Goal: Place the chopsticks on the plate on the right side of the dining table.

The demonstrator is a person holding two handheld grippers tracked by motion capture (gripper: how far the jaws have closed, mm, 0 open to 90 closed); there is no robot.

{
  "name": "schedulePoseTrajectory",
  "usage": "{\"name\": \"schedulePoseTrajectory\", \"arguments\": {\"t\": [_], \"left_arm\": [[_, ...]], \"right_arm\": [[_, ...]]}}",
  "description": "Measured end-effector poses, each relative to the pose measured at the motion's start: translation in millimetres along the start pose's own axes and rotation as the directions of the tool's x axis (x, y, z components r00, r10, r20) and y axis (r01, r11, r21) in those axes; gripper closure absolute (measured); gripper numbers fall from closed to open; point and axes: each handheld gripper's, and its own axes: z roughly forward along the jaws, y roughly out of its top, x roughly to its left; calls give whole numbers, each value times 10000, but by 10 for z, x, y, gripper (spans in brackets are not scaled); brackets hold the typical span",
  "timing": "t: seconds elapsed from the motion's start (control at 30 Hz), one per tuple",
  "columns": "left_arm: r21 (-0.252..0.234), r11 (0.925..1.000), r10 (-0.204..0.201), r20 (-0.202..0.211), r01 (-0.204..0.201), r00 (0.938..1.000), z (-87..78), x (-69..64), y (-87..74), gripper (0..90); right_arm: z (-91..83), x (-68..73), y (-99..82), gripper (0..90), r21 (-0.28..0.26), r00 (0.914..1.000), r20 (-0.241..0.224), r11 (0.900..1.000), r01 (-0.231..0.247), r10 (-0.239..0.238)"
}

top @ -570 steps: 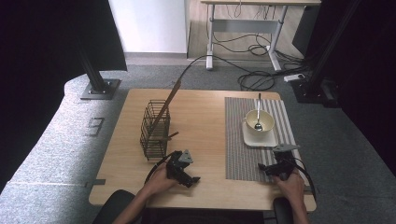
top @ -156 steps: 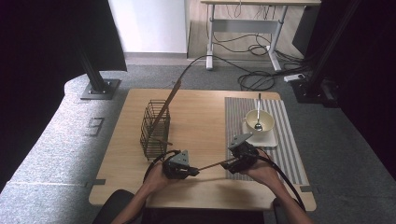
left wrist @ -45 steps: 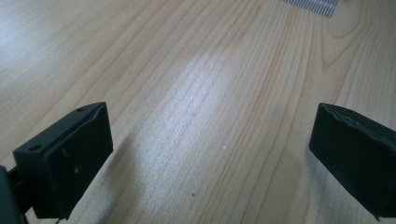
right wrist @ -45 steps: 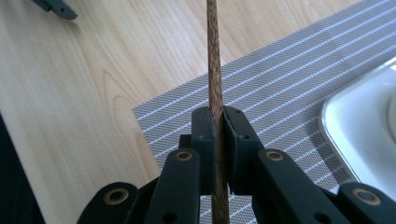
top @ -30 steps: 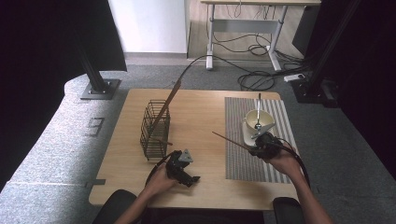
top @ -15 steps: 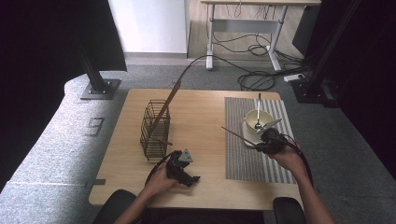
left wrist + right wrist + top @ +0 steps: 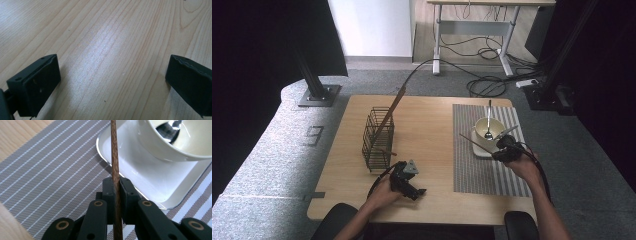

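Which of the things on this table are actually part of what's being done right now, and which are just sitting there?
In use:
- chopstick, clamped in the right hand-held gripper
- white tray
- striped placemat

Just sitting:
- wire basket
- bowl with spoon
- left hand-held gripper, open

The chopstick [image 7: 115, 157] is a slender, straight rod of dark brown wood with a fine grain. It is clamped between the closed jaws of the right gripper [image 7: 116, 185], which grip it near one end, so most of its length extends free beyond them. In the high view the chopstick [image 7: 474, 143] slants across the striped placemat [image 7: 472, 170] in the right half of the tabletop, its free end pointing toward the tabletop's middle. It passes along the near-left edge of the white square plate [image 7: 140, 180] that carries the bowl [image 7: 172, 147]; contact with the plate cannot be determined.
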Motion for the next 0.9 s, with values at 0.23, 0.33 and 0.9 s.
{"name": "schedulePoseTrajectory", "arguments": {"t": [0.23,0.33,0.9], "left_arm": [[0,10000,-1,-1,1,10000,0,0,0,0],[1,10000,-3,-2,3,10000,0,0,0,0],[1,10000,-1,1,1,10000,0,0,0,0]], "right_arm": [[63,-102,-25,826,244,9997,197,9996,-114,109],[79,-143,-28,826,308,9995,283,9995,-122,113],[193,-421,-161,772,247,9987,170,9985,-491,487]]}}
